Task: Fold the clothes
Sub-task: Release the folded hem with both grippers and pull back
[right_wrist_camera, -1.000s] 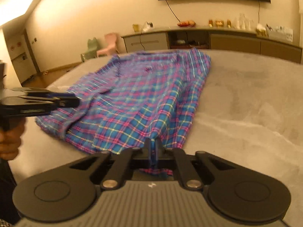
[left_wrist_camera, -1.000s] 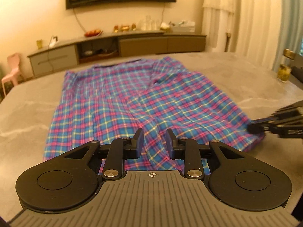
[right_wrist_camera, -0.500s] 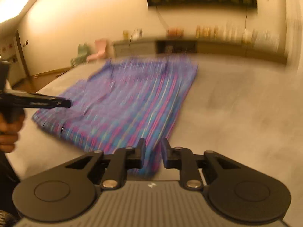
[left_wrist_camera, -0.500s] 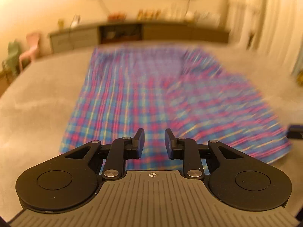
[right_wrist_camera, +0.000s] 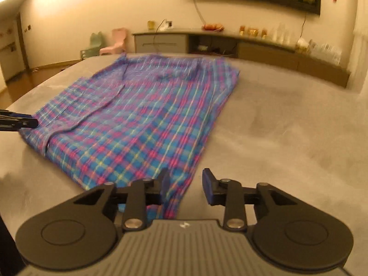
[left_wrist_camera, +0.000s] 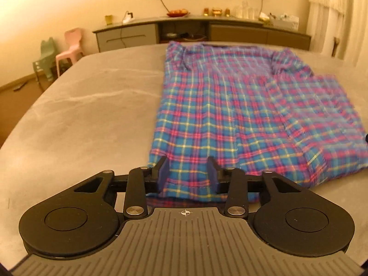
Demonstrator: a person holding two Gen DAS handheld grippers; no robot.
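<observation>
A blue, pink and yellow plaid shirt (left_wrist_camera: 230,115) lies flat on the grey marble table (left_wrist_camera: 80,115), with a folded layer on its right part. My left gripper (left_wrist_camera: 187,174) hovers over the shirt's near left hem. Its jaws are opening, cloth shows under the gap, and the pads press on nothing. In the right wrist view the same shirt (right_wrist_camera: 142,119) spreads ahead. My right gripper (right_wrist_camera: 185,184) stands at its near right corner with jaws opening. The hem lies beside its left finger (right_wrist_camera: 164,184), ungripped. The left gripper (right_wrist_camera: 18,120) pokes in at the shirt's far left edge.
A long sideboard (left_wrist_camera: 202,30) with small items runs along the far wall. Pink and green child chairs (left_wrist_camera: 66,50) stand on the floor to the left, and curtains (left_wrist_camera: 338,11) hang at the right. Bare table (right_wrist_camera: 287,126) stretches right of the shirt.
My right gripper let go of the shirt hem it was pinching and its jaws spread. My left gripper slid left along the near hem and its jaws widened.
</observation>
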